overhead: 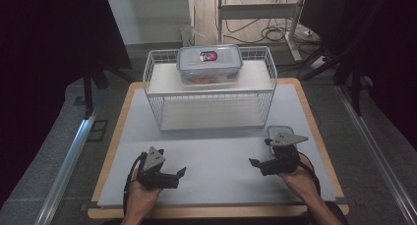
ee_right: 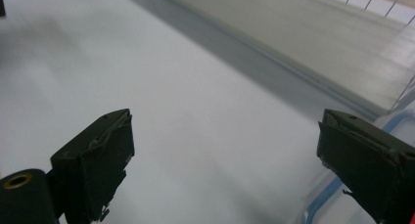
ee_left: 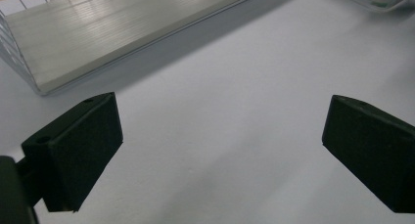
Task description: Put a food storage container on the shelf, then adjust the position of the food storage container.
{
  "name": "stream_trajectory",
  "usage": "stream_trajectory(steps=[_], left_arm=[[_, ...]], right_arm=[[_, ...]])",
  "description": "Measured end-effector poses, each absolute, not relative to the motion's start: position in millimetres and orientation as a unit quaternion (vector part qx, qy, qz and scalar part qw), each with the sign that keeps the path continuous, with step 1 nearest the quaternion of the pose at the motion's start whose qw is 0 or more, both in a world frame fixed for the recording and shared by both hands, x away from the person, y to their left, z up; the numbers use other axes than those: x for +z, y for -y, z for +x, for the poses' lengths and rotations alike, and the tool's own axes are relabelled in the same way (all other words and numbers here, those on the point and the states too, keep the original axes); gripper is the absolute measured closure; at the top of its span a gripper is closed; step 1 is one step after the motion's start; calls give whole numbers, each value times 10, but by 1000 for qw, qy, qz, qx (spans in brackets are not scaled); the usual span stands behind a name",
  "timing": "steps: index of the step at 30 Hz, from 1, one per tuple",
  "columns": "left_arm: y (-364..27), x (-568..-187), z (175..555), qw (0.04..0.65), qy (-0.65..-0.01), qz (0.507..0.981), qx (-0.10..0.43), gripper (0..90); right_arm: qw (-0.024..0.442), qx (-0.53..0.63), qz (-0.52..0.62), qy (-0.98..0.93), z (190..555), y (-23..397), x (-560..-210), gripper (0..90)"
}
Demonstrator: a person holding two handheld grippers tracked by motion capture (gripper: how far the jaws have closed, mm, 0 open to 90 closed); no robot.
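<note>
Tabletop (overhead: 221, 151): pale grey sheet on a wooden board, seen from the high view. Item 1, wire rack (overhead: 210, 90): white, 2 levels, standing at the far middle of the tabletop; its lower shelf board shows in the left gripper view (ee_left: 112, 28) and the right gripper view (ee_right: 313, 38). Item 2, large container (overhead: 210, 64): clear plastic box with a blue-edged clip lid and a coloured label, orange contents inside, resting on the rack's upper shelf, centred. Item 3, small container (overhead: 276, 133): clear with a blue rim, on the tabletop just in front of the rack's right end, partly covered by the right tool's grey plate; in the right gripper view its edge (ee_right: 318, 204) lies just beside the right-hand jaw, contact not discernible. Item 4, left tool (overhead: 178, 173): held in the person's left hand low over the near left of the tabletop, pointing toward the middle; jaws spread wide, released, bare tabletop between them (ee_left: 220, 150). Item 5, right tool (overhead: 255, 163): held in the right hand at the near right, pointing toward the left tool; jaws spread wide, released, grasping nothing (ee_right: 225, 160). The 2 tools are well apart.
</note>
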State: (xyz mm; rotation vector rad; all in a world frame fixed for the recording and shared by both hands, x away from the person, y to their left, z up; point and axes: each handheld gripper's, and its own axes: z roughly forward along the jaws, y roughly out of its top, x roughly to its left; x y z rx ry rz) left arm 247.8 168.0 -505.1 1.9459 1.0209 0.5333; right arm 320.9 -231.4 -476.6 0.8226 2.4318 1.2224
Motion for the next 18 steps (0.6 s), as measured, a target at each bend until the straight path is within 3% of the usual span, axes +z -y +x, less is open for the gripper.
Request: stream_trajectory(steps=[18], left_arm=[[-1675,-5090,2492,416,-405,784,216,14]], right_arm=[[162,394,323,-845,3326,2443,-4823,22]])
